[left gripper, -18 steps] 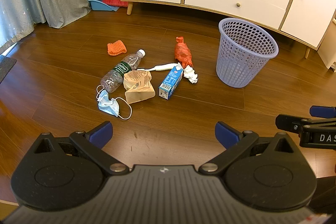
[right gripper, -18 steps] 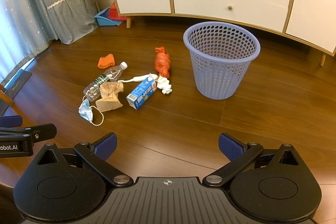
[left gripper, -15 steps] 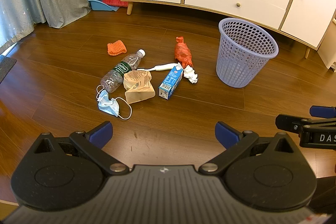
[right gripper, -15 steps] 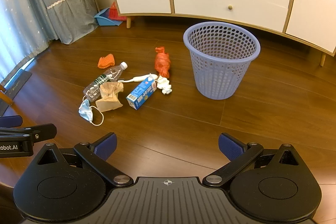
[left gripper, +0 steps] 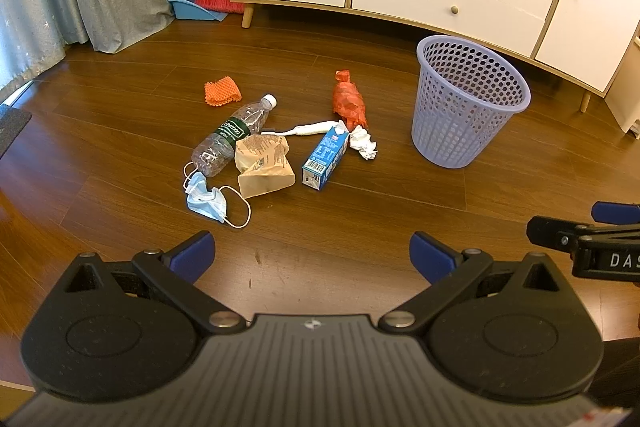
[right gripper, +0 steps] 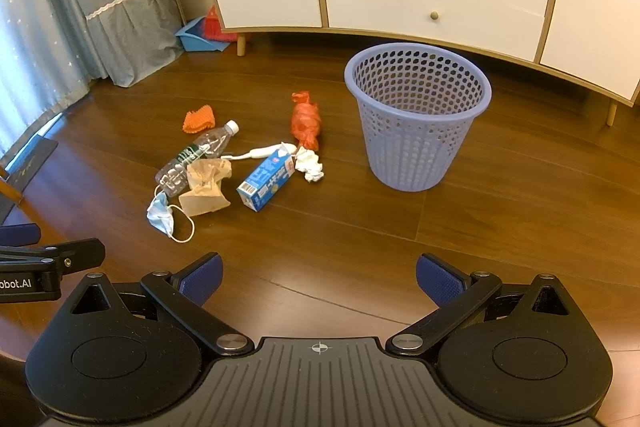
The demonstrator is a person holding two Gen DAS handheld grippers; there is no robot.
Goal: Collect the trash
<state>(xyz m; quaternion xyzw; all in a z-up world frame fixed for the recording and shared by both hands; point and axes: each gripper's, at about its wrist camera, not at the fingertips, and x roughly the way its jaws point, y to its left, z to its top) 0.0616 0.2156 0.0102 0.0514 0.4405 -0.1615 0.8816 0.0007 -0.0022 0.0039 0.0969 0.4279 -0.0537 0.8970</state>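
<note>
Wooden floor (right gripper: 360,227) holds upright, seemingly empty basket (right gripper: 418,131) beside litter.

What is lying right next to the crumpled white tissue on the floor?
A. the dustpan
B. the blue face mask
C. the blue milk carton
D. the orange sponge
C: the milk carton lies with its top end right beside the white tissue, while the face mask sits at the far end of the pile and the orange sponge lies apart behind the bottle.
</note>
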